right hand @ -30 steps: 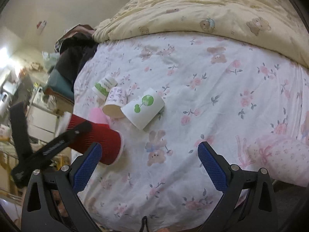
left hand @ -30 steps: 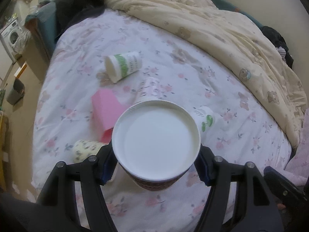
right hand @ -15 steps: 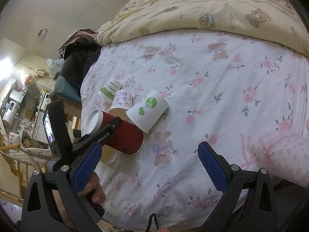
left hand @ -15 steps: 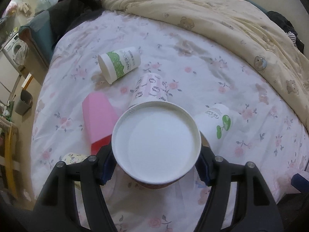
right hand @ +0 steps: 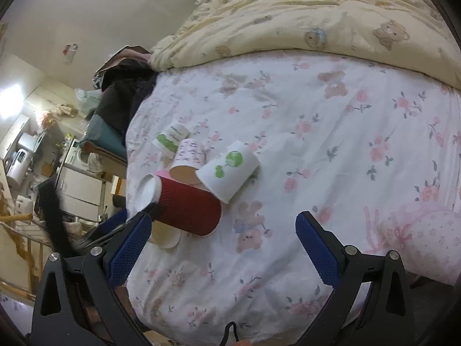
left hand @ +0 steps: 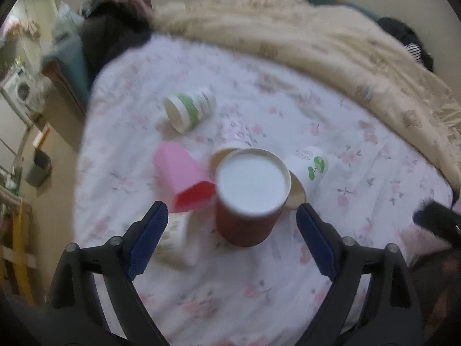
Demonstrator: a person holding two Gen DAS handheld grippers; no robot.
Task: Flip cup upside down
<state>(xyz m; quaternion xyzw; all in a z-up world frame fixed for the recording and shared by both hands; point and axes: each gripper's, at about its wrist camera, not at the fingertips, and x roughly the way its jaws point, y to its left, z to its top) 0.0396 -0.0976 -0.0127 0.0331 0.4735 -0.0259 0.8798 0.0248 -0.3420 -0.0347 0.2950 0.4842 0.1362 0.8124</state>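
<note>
Left gripper [left hand: 232, 232]: jaws wide open, holding nothing; the red cup [left hand: 249, 199] stands upside down on the bed [left hand: 288, 288] between them, untouched. Right gripper [right hand: 220, 248]: jaws wide open, empty. Five other cups lie clustered beyond and beside it.
</note>
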